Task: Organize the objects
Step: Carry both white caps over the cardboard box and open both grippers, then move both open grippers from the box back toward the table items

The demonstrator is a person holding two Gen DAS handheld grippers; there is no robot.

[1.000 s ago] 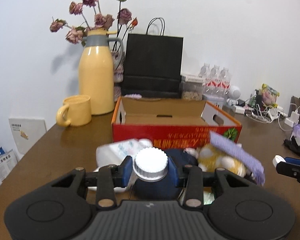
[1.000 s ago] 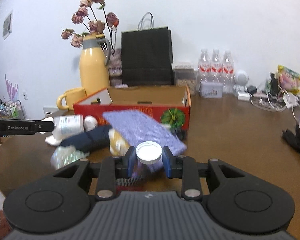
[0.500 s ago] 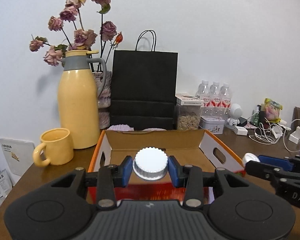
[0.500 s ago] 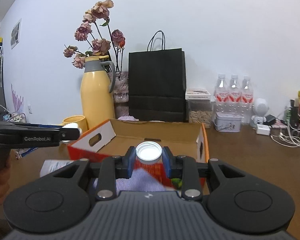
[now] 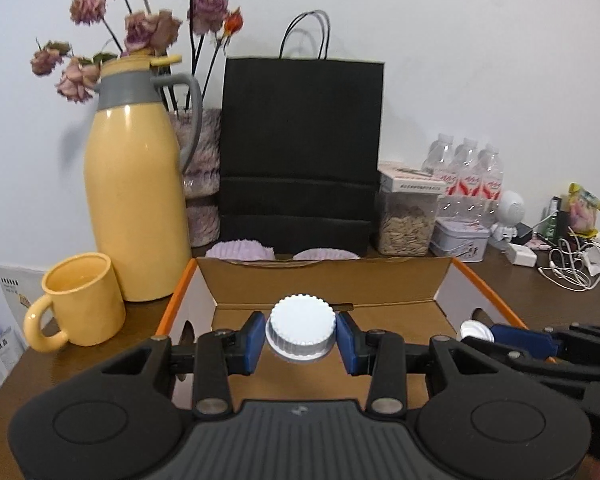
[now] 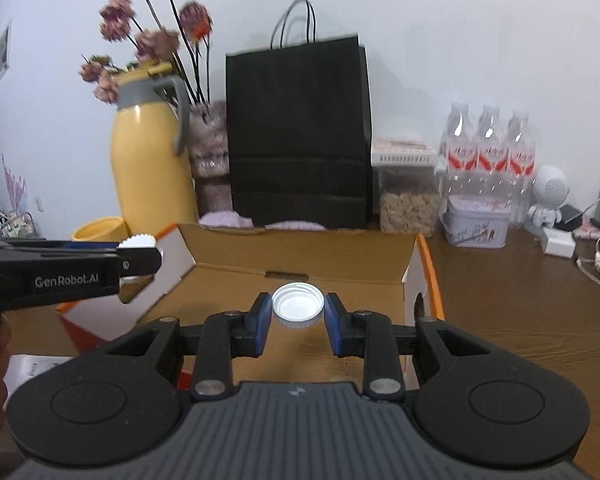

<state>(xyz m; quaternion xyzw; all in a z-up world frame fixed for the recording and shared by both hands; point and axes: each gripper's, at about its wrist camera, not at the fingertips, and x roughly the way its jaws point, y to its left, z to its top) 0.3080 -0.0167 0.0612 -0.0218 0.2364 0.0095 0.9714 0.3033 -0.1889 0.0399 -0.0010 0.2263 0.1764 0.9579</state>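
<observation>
My left gripper (image 5: 301,340) is shut on a white ribbed bottle cap (image 5: 301,332), held over the open cardboard box (image 5: 324,280) with orange edges. My right gripper (image 6: 298,315) is shut on a smaller white-lidded container (image 6: 297,306), also over the box (image 6: 300,256). What hangs below each cap is hidden by the jaws. The left gripper also shows in the right wrist view (image 6: 140,252) at the box's left side. The right gripper shows in the left wrist view (image 5: 496,334) at the box's right side.
Behind the box stand a yellow thermos jug (image 5: 134,200) with dried flowers, a yellow mug (image 5: 80,304), a black paper bag (image 5: 300,152), a seed jar (image 5: 408,216), water bottles (image 5: 468,172), a tin (image 5: 462,238) and cables (image 5: 572,264) on the brown table.
Both grippers have risen from the pile in front of the box and moved forward over the open box, each still holding its capped item.
</observation>
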